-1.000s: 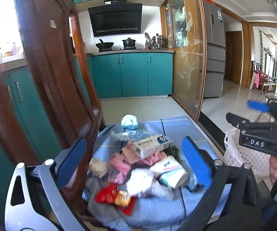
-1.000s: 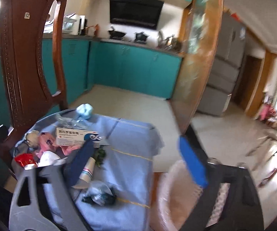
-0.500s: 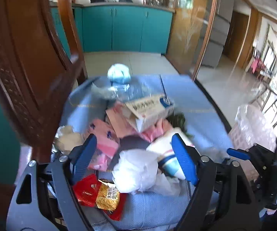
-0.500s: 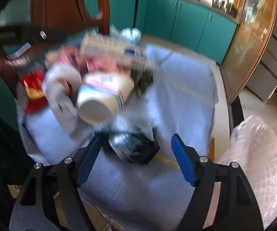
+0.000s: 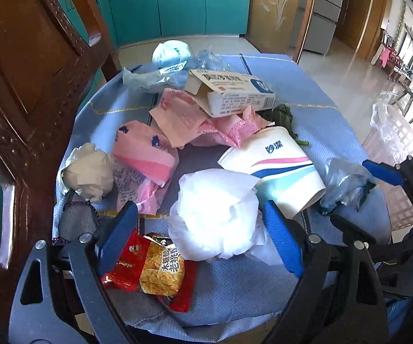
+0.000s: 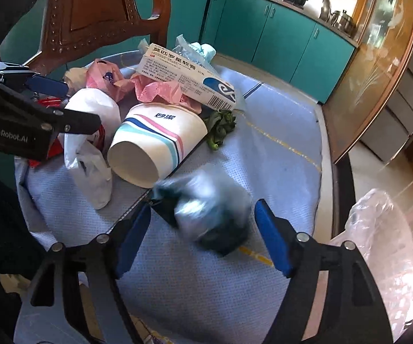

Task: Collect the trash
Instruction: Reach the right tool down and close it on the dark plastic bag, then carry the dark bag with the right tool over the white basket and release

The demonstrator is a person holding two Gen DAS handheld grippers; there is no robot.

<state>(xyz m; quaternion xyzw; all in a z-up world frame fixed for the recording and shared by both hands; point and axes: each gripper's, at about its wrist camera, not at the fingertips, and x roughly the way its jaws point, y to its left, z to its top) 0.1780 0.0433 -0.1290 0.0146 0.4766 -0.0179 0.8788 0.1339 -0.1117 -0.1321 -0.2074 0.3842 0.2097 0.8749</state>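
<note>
A pile of trash lies on a blue tablecloth (image 5: pixel 315 106). My left gripper (image 5: pixel 200 240) is open, its fingers on either side of a crumpled white plastic bag (image 5: pixel 215 215), with a red snack packet (image 5: pixel 149 266) just below. A striped paper cup (image 5: pixel 275 166) lies on its side beside the bag; it also shows in the right wrist view (image 6: pixel 152 143). My right gripper (image 6: pixel 203 238) is open around a crumpled dark and clear plastic wrapper (image 6: pixel 209 215), seen blurred. A medicine box (image 5: pixel 229 91) rests on pink wrappers (image 5: pixel 177 114).
A wooden chair back (image 5: pixel 20 71) stands close at the table's left. A white basket lined with a clear bag (image 6: pixel 378 243) stands on the floor to the right of the table. Teal kitchen cabinets (image 6: pixel 278 28) are behind. A beige paper ball (image 5: pixel 88 172) lies at the pile's left.
Both grippers have dropped toward the table. The left has closed in on the white bag; the right has moved forward over the dark wrapper.
</note>
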